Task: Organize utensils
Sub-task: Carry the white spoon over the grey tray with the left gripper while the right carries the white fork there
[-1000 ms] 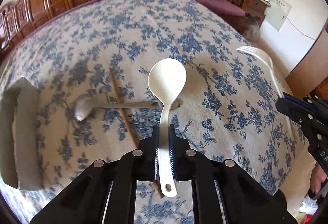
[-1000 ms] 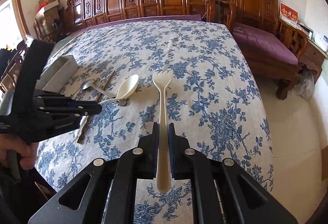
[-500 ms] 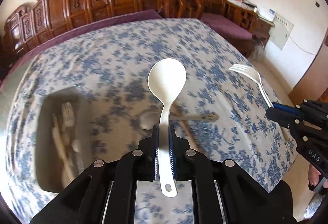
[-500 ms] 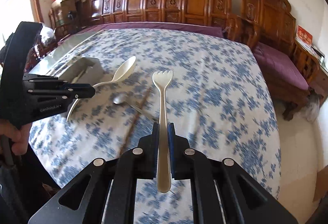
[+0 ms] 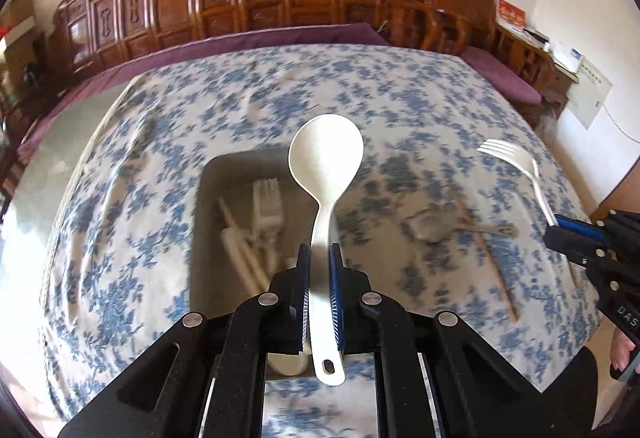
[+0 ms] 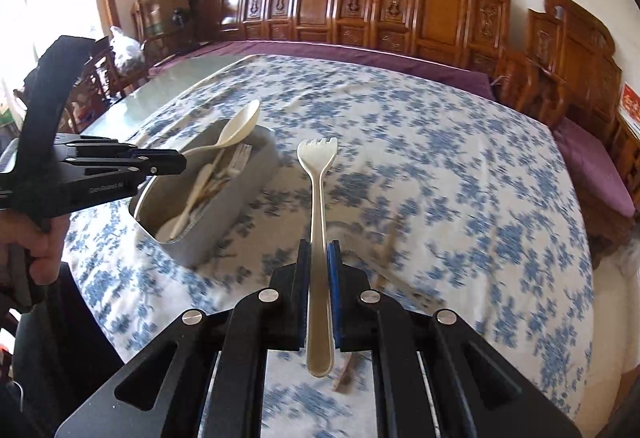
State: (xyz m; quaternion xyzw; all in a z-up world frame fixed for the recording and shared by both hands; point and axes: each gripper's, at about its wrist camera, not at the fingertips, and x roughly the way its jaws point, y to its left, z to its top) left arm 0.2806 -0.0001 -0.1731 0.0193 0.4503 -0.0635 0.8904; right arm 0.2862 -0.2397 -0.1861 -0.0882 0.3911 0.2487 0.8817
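Observation:
My left gripper [image 5: 320,258] is shut on a white plastic spoon [image 5: 326,157] and holds it above the grey utensil box [image 5: 208,205], which holds several white utensils [image 5: 264,222]. My right gripper [image 6: 319,254] is shut on a white plastic fork [image 6: 318,165], held above the tablecloth to the right of the box [image 6: 256,173]. The fork also shows at the right of the left wrist view [image 5: 516,165], and the spoon over the box in the right wrist view [image 6: 240,125]. A metal spoon [image 5: 432,226] and a wooden chopstick [image 5: 492,262] lie on the cloth.
The table wears a blue floral cloth [image 6: 440,157]. Carved wooden chairs [image 6: 360,5] line the far side, with purple cushions [image 6: 592,165] at the right. Bare glass tabletop [image 6: 160,97] shows at the far left.
Both grippers have swung left with their utensils. The box has moved from my left edge to under the white spoon. The metal spoon and chopstick now lie to the right.

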